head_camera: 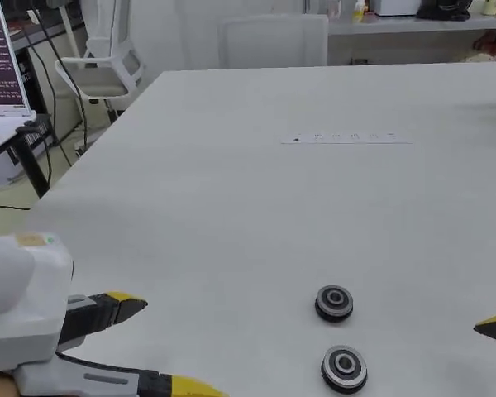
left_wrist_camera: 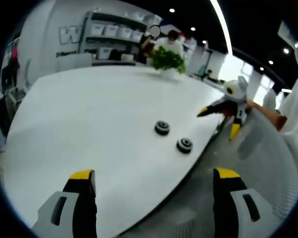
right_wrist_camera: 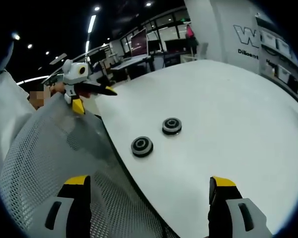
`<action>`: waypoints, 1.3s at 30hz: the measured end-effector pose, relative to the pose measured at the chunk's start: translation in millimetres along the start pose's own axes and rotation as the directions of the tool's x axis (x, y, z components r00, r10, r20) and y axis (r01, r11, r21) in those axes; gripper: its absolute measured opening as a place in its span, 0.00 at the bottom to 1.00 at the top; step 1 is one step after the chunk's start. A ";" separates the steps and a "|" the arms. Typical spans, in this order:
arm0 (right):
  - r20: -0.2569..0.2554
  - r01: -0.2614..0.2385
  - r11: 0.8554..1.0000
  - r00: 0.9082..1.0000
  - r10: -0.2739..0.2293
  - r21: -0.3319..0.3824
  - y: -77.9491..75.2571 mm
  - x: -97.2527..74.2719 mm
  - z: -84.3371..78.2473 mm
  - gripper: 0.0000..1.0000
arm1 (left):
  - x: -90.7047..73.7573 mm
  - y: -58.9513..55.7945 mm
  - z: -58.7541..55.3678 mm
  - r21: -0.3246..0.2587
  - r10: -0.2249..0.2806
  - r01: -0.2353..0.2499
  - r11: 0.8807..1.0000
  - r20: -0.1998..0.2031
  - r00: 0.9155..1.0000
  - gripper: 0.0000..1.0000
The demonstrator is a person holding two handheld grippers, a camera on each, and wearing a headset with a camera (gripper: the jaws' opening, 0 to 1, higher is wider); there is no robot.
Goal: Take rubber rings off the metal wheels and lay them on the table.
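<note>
Tools [left_wrist_camera: 154, 173] agape; ringed wheels [head_camera: 334, 303]; "W" lettering [right_wrist_camera: 242, 34]

Bright overhead light, fisheye-warped edges.

The head view looks forward and down across the table [head_camera: 256, 190] from its near edge, with the two wheels [head_camera: 334, 303] close below. The left gripper view sits low at that edge and faces right, while the right gripper view faces left. Both share the wheels, and each catches the other: right gripper [left_wrist_camera: 217, 124], left gripper [right_wrist_camera: 97, 101].
</note>
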State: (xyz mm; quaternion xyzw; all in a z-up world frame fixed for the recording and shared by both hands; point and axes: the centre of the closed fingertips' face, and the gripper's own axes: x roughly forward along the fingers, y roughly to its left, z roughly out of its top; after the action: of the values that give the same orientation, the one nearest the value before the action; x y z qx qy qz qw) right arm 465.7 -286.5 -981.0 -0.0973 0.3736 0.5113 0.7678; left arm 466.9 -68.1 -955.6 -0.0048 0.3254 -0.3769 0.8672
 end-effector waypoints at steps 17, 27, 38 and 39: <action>0.005 0.000 1.000 1.000 0.000 0.016 -2.3 -2.0 0.1 0.95 | 1.7 -2.3 3.6 0.011 -0.014 0.014 1.000 0.008 1.000 0.98; 0.001 0.001 1.000 1.000 -0.001 0.016 -2.4 -3.0 -1.4 0.93 | 1.8 -5.1 4.4 0.027 -0.018 0.018 0.999 0.005 1.000 0.97; 0.010 0.021 0.999 1.000 -0.021 0.028 -6.5 -4.9 -1.2 0.92 | 3.6 -9.9 2.6 0.036 -0.042 0.043 0.998 -0.006 0.999 0.97; 0.010 0.020 0.999 1.000 -0.020 0.029 -6.4 -4.7 -1.2 0.92 | 3.6 -9.8 3.0 0.035 -0.042 0.043 0.998 -0.003 0.999 0.97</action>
State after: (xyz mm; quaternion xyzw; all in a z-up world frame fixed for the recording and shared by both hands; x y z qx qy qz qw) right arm 469.7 -293.4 -980.2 -0.0871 0.3762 0.4987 0.7760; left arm 464.1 -78.3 -952.8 0.0038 0.3194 -0.4009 0.8586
